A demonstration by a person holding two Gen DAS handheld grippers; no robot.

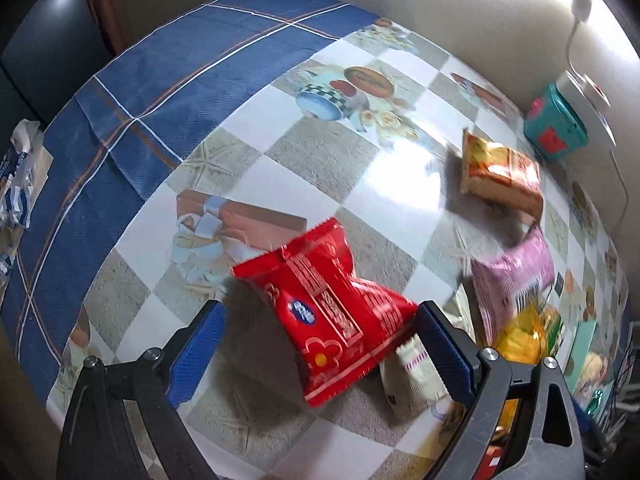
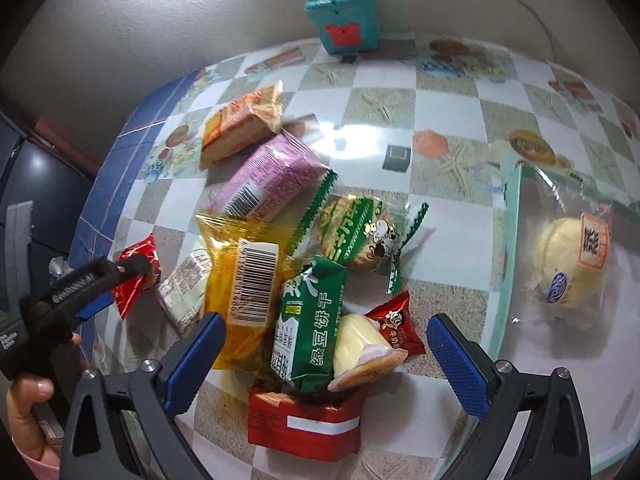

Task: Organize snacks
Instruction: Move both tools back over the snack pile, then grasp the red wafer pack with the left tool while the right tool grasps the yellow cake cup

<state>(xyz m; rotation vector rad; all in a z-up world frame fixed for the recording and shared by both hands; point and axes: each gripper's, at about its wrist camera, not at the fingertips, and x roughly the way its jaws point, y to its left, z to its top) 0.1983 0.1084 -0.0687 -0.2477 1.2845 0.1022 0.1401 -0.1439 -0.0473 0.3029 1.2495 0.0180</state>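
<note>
A red snack packet lies on the checked tablecloth between the fingers of my left gripper, which stands open just above it; neither pad presses on it. My right gripper is open over a heap of snacks, with a green biscuit packet, a pale yellow cake and a small red sweet under the gap. A clear tray at the right holds a wrapped bun. The left gripper also shows in the right wrist view over the red packet.
Also in the heap are an orange packet, a pink packet, a yellow packet, a white packet, a round biscuit packet and a red block. A teal box stands by the wall. Blue plaid cloth covers the table's left end.
</note>
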